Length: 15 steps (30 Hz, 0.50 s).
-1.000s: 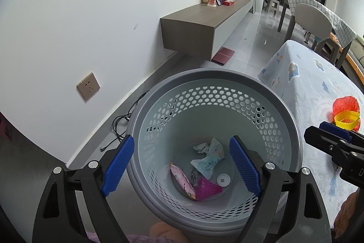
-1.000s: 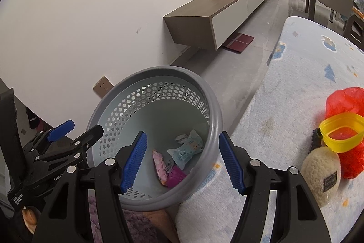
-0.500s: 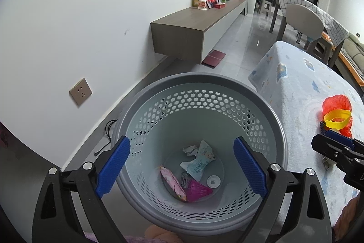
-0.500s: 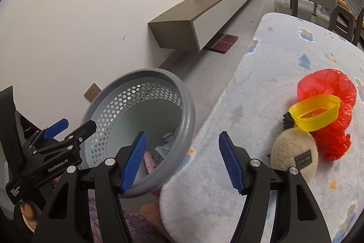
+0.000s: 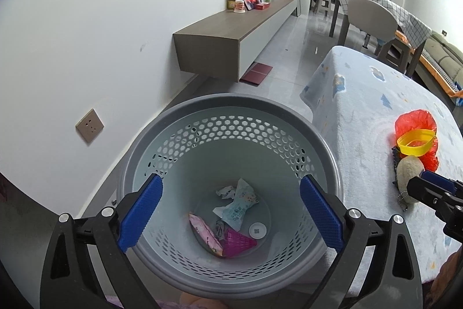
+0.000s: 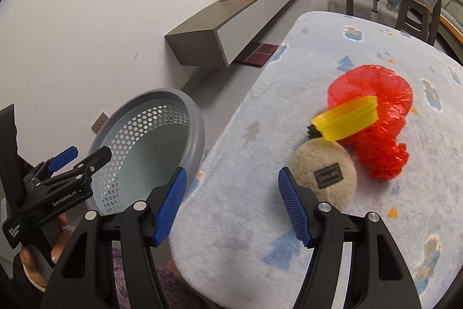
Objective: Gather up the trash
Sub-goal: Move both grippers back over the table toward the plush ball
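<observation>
Both claws are held empty, one over the basket and one over the surface.

The left claw [image 5: 231, 210] is spread wide above the grey perforated basket [image 5: 185, 118]; its jaws have just been opening, with nothing pinched between them. At the basket's bottom, a pale blue wrapper [image 5: 238, 203], a pink wrapper [image 5: 204, 232], a magenta piece [image 5: 238, 242] and a crumpled white scrap [image 5: 225, 191] are seen lying together. The right claw [image 6: 230, 203] is held partly open over the fleece-covered surface [image 6: 260, 120], gripping nothing. Just beside its right finger, a round cream plush pad [image 6: 324, 170] is seen, touching a yellow plastic cup [image 6: 347, 118] that rests against a crumpled red plastic bag [image 6: 376, 120].
</observation>
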Each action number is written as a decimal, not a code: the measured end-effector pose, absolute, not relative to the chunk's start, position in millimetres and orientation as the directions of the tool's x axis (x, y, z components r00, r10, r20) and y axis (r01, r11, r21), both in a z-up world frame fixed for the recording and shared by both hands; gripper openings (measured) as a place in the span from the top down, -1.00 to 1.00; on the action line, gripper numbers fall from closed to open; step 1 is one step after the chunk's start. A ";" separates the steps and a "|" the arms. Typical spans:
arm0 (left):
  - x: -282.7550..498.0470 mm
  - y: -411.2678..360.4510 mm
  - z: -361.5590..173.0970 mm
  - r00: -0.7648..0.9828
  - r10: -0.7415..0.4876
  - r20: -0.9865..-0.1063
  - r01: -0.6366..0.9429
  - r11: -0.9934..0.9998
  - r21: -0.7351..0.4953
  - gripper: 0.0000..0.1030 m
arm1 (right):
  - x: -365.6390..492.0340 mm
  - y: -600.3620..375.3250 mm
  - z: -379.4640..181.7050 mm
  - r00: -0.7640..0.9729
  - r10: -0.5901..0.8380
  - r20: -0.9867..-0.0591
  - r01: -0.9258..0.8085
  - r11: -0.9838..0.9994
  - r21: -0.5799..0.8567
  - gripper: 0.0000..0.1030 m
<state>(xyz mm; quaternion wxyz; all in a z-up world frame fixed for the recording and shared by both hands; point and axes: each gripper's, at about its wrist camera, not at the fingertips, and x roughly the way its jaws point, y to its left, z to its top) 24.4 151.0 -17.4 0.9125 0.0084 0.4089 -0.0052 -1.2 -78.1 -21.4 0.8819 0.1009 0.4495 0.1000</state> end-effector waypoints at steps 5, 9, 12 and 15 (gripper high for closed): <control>22.9 138.4 -16.3 0.672 -0.015 -0.740 0.037 0.999 0.014 -0.83 | -13.4 -94.2 -20.4 0.599 0.236 -0.765 -0.052 0.965 0.257 -0.25; 22.8 127.9 -16.1 0.677 -0.019 -0.736 0.054 0.998 0.024 -0.83 | -22.2 -108.9 -25.3 0.607 0.208 -0.767 -0.015 0.968 0.251 -0.26; 21.8 120.9 -16.2 0.677 -0.027 -0.735 0.067 0.997 0.025 -0.83 | -27.2 -119.9 -27.7 0.607 0.193 -0.771 0.011 0.968 0.250 -0.26; 19.6 114.2 -15.5 0.681 -0.037 -0.732 0.083 0.996 0.026 -0.83 | -34.1 -129.8 -27.9 0.614 0.171 -0.771 0.038 0.969 0.245 -0.26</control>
